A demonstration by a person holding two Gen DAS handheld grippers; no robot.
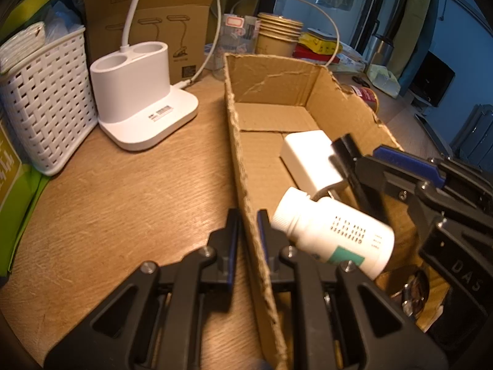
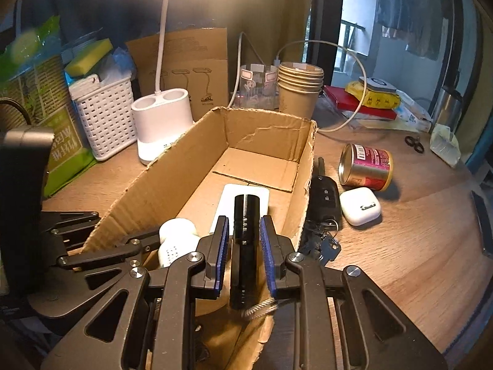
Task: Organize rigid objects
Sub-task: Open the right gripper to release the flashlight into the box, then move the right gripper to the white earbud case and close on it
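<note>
The box (image 2: pixel 265 141) sits mid-table (image 2: pixel 400 246). In it lie a charger (image 1: pixel 308 157) and, nearer, a bottle (image 1: pixel 332 234). Left of the box stands the lamp base (image 1: pixel 138 98), with a basket (image 1: pixel 46 104) further left. Behind the box are stacked cups (image 2: pixel 299 89). Right of it lie a car key (image 2: pixel 323 197), then an earbud case (image 2: pixel 360 206), with a can (image 2: pixel 366 166) on its side behind them.
</note>
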